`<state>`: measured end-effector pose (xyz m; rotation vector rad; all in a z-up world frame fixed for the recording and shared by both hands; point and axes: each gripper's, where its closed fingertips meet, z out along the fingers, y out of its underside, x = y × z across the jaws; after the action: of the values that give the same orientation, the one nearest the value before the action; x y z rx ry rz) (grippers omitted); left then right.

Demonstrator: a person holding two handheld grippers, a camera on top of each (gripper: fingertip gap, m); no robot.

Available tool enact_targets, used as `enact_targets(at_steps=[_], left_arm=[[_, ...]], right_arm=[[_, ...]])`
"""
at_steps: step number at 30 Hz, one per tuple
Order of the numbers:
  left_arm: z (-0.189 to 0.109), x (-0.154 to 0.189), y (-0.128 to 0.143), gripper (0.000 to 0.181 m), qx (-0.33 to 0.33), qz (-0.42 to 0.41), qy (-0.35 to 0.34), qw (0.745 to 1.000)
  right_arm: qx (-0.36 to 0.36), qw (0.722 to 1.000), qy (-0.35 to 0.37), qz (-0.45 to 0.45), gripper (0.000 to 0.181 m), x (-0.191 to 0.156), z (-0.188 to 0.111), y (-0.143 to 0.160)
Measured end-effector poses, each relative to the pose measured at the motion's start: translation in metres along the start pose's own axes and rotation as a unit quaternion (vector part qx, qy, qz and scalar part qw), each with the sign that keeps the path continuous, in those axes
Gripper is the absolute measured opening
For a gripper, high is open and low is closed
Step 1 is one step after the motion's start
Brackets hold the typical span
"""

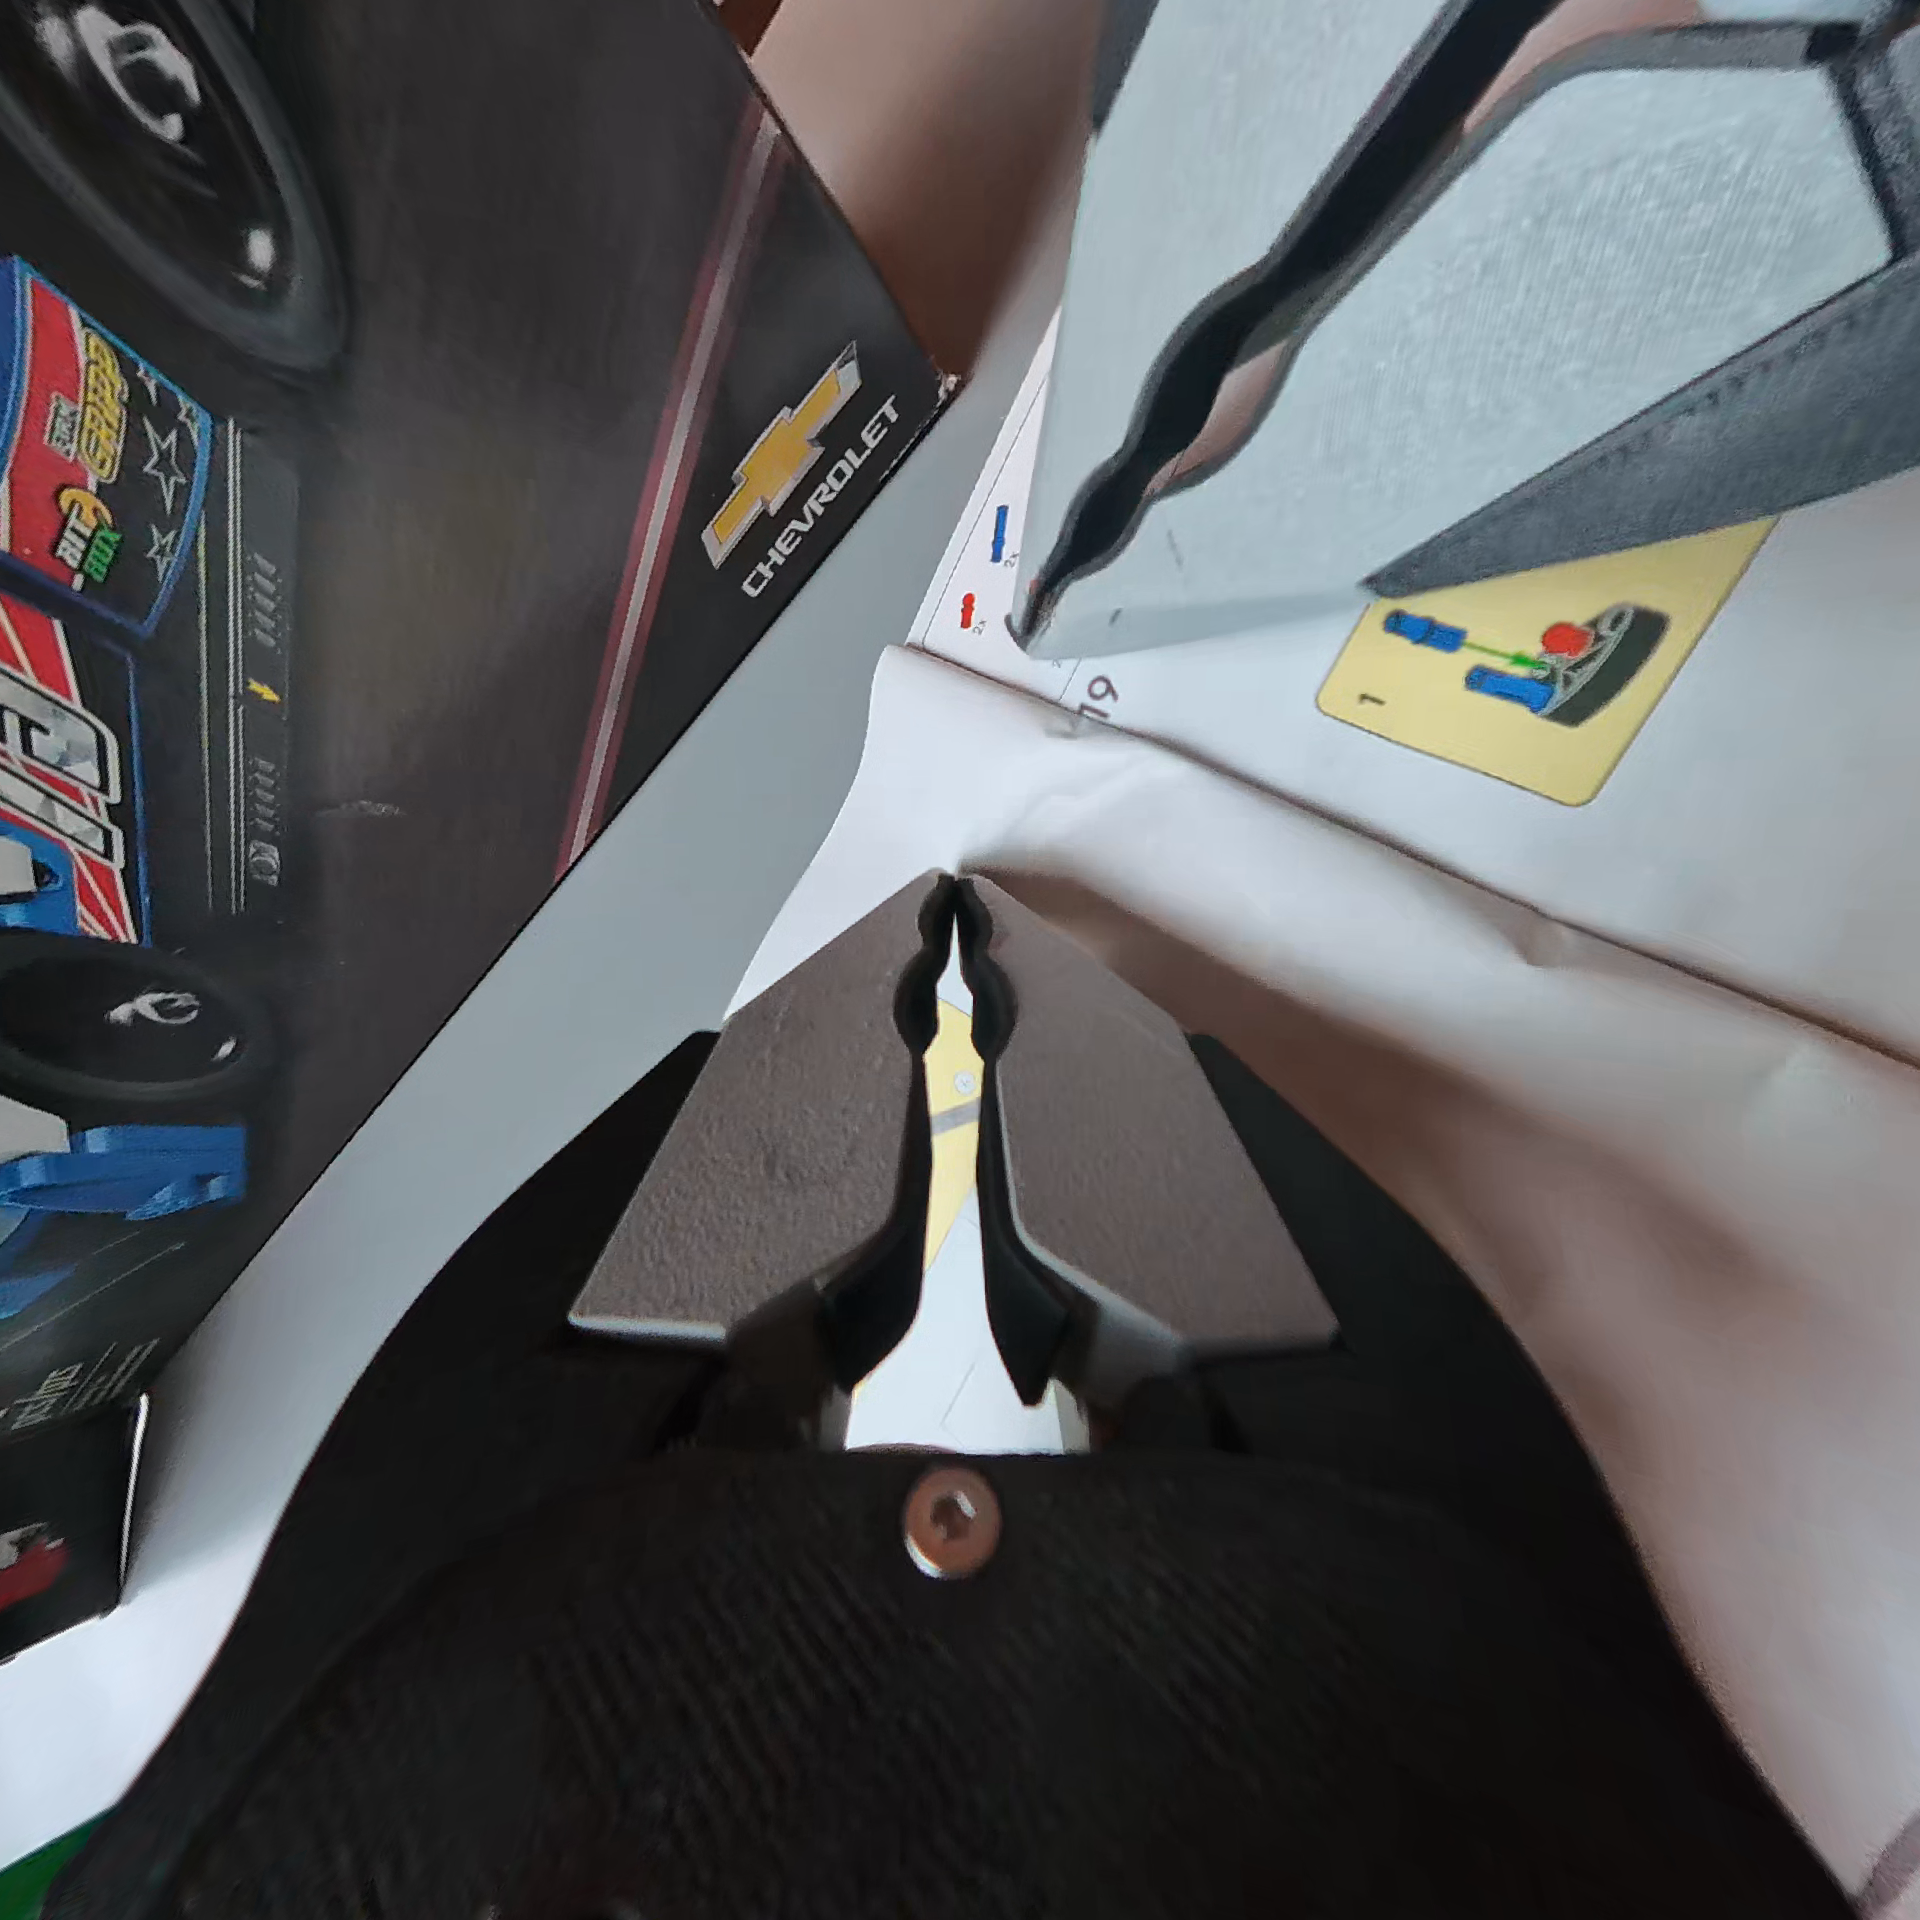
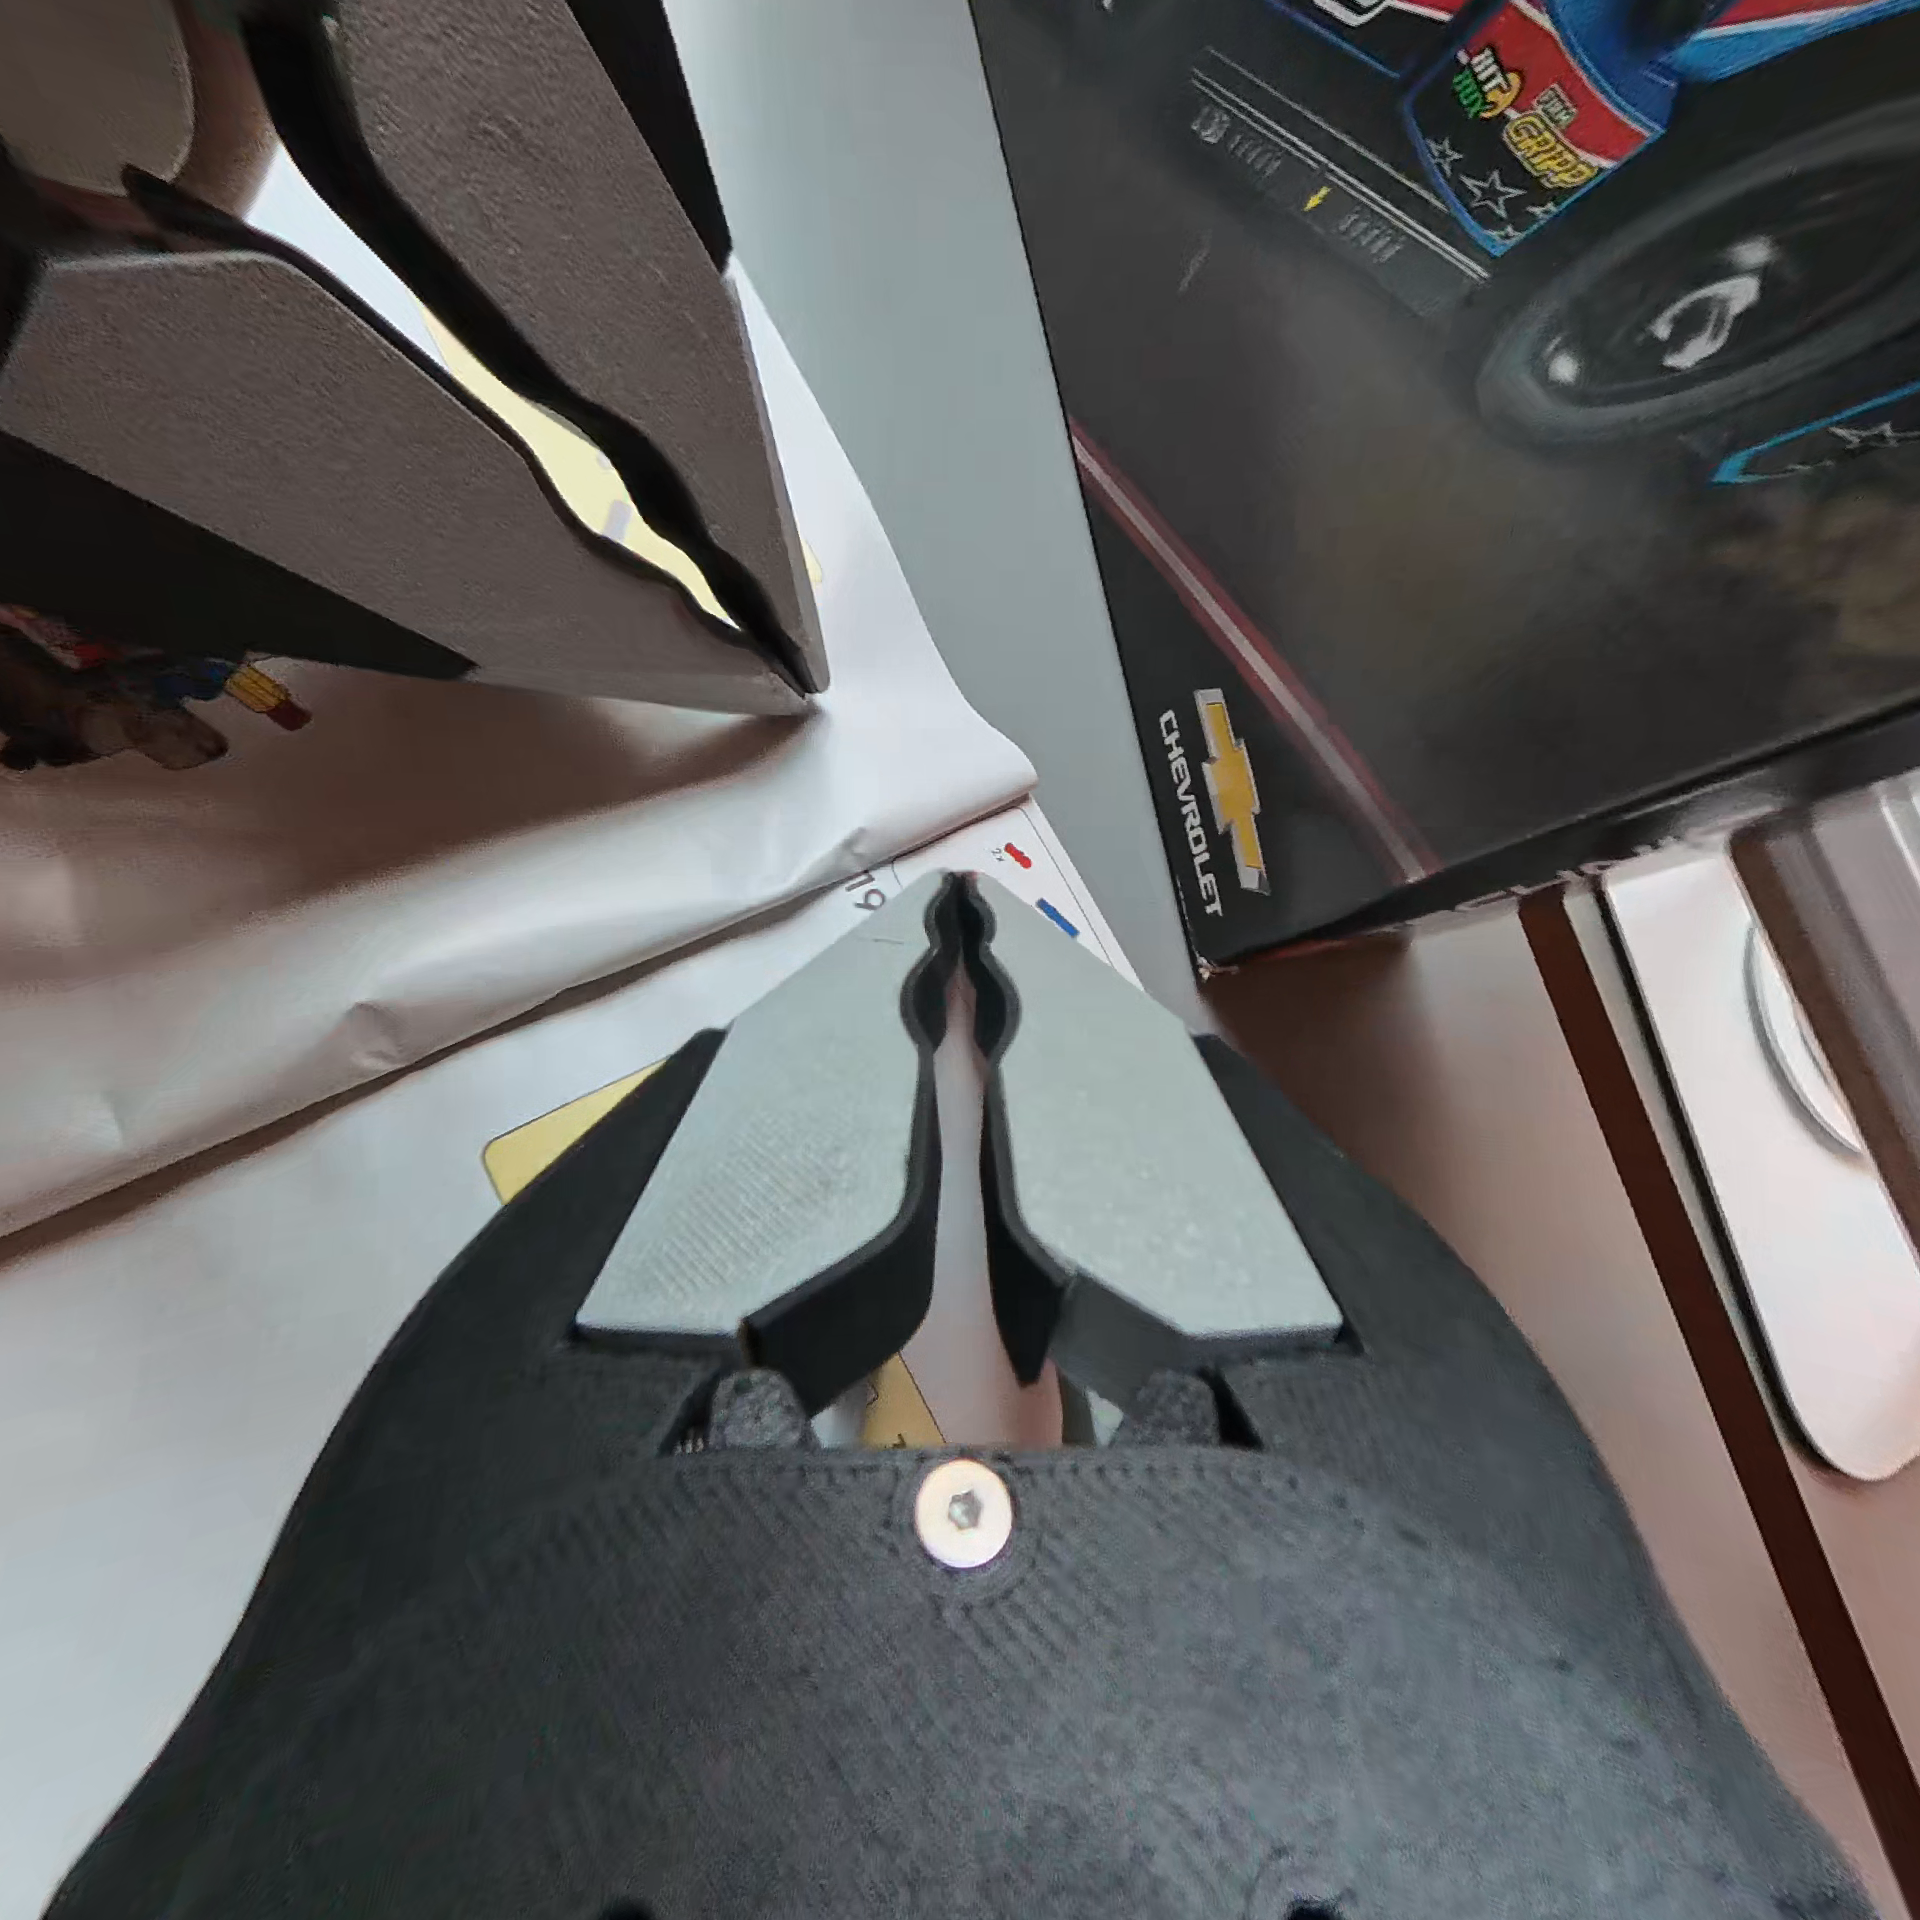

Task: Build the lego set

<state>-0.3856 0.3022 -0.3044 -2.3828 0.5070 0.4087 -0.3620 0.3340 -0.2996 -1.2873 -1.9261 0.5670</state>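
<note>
An open white instruction booklet [image 1: 1299, 831] lies on the table, with a yellow step panel [image 1: 1527, 665] on its flat page. My left gripper [image 1: 954, 883] is shut, its tips pinching the edge of a raised, creased page [image 1: 1351, 1091]. It also shows in the right wrist view [image 2: 800, 681] at upper left. My right gripper [image 2: 958, 883] is shut, its tips down on the flat page by the parts list near the spine. It also shows in the left wrist view [image 1: 1029, 623]. I cannot tell whether it pinches paper. No loose bricks are in view.
The black set box [image 1: 468, 520] with a car picture lies close beside the booklet, and also shows in the right wrist view [image 2: 1455, 520]. The brown table [image 2: 1455, 1195] shows beyond the box corner. A flat silver plate [image 2: 1766, 1143] lies at the right. The grippers' ends are close to 5 centimeters from one another.
</note>
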Motion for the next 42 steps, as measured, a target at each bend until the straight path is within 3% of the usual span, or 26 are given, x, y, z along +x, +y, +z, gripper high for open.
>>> enact_targets(at_steps=[7, 10, 14, 18, 22, 24, 27, 31, 35, 37, 41, 42], left_arm=[[0.006, -0.014, 0.002, 0.0, 0.013, -0.011, -0.019, 1.0], [0.003, -0.018, 0.007, 0.0, -0.014, -0.022, -0.025, 0.999], [-0.03, 0.028, -0.023, 0.0, 0.06, -0.019, 0.047, 0.997], [-0.027, 0.05, -0.007, 0.0, 0.014, 0.039, 0.038, 0.998], [-0.024, 0.05, -0.005, 0.0, 0.053, -0.01, 0.052, 0.997], [-0.025, 0.049, -0.003, 0.0, 0.073, -0.026, 0.049, 0.996], [-0.026, 0.047, -0.001, 0.0, 0.082, -0.036, 0.056, 0.994], [-0.026, 0.046, 0.0, 0.0, 0.082, -0.053, 0.066, 0.993], [-0.026, 0.04, 0.005, 0.0, 0.071, -0.044, 0.056, 0.995], [-0.026, 0.039, 0.006, 0.0, 0.073, -0.057, 0.068, 0.993], [-0.026, 0.039, 0.005, 0.0, 0.078, -0.066, 0.076, 0.992], [-0.026, 0.039, 0.005, 0.0, 0.077, -0.064, 0.074, 0.992]], right_arm=[[-0.02, 0.999, 0.037, 0.031, 0.0, 0.017, -0.003, 0.011], [-0.034, 0.996, 0.064, 0.043, 0.0, 0.027, -0.005, 0.018], [-0.055, 0.991, 0.108, 0.059, 0.0, 0.043, -0.012, 0.033], [-0.071, 0.985, 0.138, 0.077, 0.0, 0.054, -0.019, 0.044], [-0.072, 0.983, 0.146, 0.086, 0.0, 0.057, -0.026, 0.05], [-0.049, 0.988, 0.12, 0.082, 0.0, 0.048, -0.028, 0.041], [0.04, 0.998, 0.024, 0.032, 0.0, 0.007, -0.033, 0.005], [0.021, 0.996, -0.075, 0.044, 0.0, -0.018, -0.028, 0.01], [0.077, 0.993, -0.066, 0.062, 0.0, -0.008, -0.044, -0.005], [0.016, 0.994, -0.086, 0.063, 0.0, -0.016, -0.033, 0.015], [0.099, 0.992, -0.069, 0.041, 0.0, -0.02, -0.058, -0.018], [0.059, 0.993, -0.09, 0.039, 0.0, -0.028, -0.049, -0.005]])
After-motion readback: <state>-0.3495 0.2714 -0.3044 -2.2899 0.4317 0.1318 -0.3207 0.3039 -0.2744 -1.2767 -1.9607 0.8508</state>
